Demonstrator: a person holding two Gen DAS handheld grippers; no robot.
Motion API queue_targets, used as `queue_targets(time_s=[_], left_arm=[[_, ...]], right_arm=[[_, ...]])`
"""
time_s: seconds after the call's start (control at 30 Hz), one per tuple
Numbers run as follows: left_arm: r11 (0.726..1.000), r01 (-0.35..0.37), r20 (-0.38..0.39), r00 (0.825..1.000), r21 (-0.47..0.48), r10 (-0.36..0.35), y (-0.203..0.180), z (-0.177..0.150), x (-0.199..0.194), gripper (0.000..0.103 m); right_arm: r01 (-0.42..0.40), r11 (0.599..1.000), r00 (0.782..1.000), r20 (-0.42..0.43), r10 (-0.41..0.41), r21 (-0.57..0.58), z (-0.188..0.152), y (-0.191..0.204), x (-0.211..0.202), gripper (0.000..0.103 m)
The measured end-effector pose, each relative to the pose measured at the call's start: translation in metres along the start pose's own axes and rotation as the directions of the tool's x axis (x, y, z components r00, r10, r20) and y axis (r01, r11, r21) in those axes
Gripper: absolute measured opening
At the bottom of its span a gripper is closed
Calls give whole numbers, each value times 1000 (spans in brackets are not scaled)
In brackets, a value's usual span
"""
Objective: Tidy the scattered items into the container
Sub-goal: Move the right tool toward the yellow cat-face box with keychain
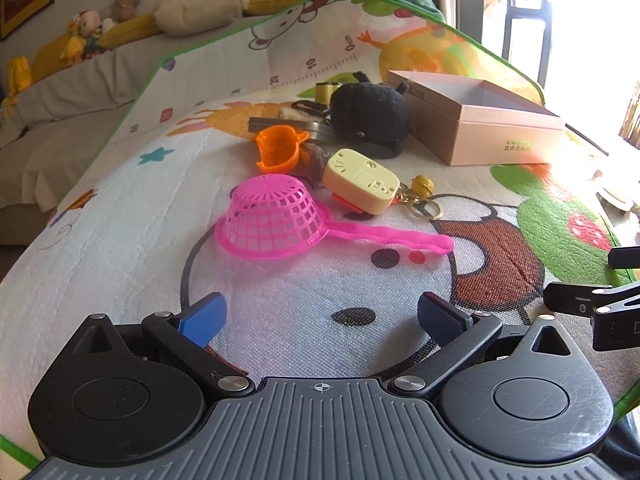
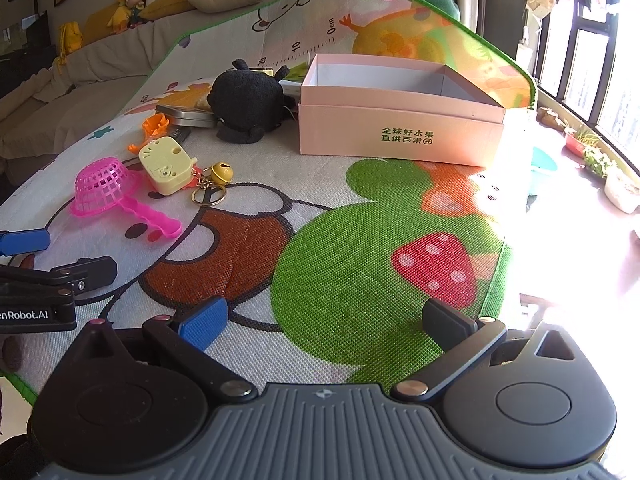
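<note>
Both claws are spread wide and carrying nothing. The left claw point(image 1: 322, 316) hangs low over the play mat point(image 1: 120, 220), lined up with the pink strainer point(image 1: 272, 216), which sits upside down just ahead of it. The right claw point(image 2: 324, 320) hovers over the green patch of the mat, with open mat between it and the pink box point(image 2: 400, 128).

What I'd worry about: that strainer is a light, slick plastic dome lying rim down. Pinch the rounded mesh and it'll probably squirt out or skid across the mat. The handle point(image 1: 400, 238) looks like the safer grab, though it's thin and lies flat on the mat, so the fingers could scrape the surface first.

Right behind the strainer is the yellow toy block point(image 1: 362, 180) with a bell keyring point(image 1: 422, 196) attached. The ring and bell trail loose, so they could snag or swing on the way to the box. The orange cup point(image 1: 278, 150) and black plush point(image 1: 370, 114) crowd in just beyond, nearly touching each other, with a metal tin point(image 2: 186, 116) partly hidden behind them. Reaching for one likely bumps its neighbours.

The box sits at the far right of the pile with its top off, and from what I can see nothing's in it yet. Its near wall is fairly tall, so a low carry could knock it.
</note>
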State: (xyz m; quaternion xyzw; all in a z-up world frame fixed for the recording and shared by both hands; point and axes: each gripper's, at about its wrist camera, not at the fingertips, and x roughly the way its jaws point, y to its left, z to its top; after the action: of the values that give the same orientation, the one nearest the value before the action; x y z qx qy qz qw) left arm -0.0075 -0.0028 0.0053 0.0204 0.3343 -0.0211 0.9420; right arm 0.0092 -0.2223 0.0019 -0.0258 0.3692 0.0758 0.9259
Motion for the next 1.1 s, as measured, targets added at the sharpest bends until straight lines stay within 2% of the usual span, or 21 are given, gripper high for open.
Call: queue_targets(time_s=[0.2,0.53,0.73,0.83,0.93,1.0,1.1], left_arm=[[999,32,-9,999,0,-32,5,-2,-2,103],[1000,29,-7,1000,2,-29,3,-2,-2,103],[999,32,-42,999,0,-32,4,2,-1,103],[999,35,-59,998,1,-35,6,5,0,103],[999,46,-75,996,14,-45,6,9,2,103],[998,65,-85,994,12,-64,9,13,5,103],[994,110,-90,990,18,-108,10,24,15,103]], right_arm=[[1,1000,1000,0,-1,12,-3,0,-2,103],[-4,1000,1000,22,4,13,-5,-1,-4,103],[-26,997,996,83,20,76,-9,-7,-6,103],[-14,1000,999,38,14,-21,-4,0,-4,103],[-102,993,995,-15,102,-52,5,-3,-5,103],[-125,990,992,24,126,-60,13,-6,-12,103],[-108,988,988,94,119,-113,32,-3,-16,103]])
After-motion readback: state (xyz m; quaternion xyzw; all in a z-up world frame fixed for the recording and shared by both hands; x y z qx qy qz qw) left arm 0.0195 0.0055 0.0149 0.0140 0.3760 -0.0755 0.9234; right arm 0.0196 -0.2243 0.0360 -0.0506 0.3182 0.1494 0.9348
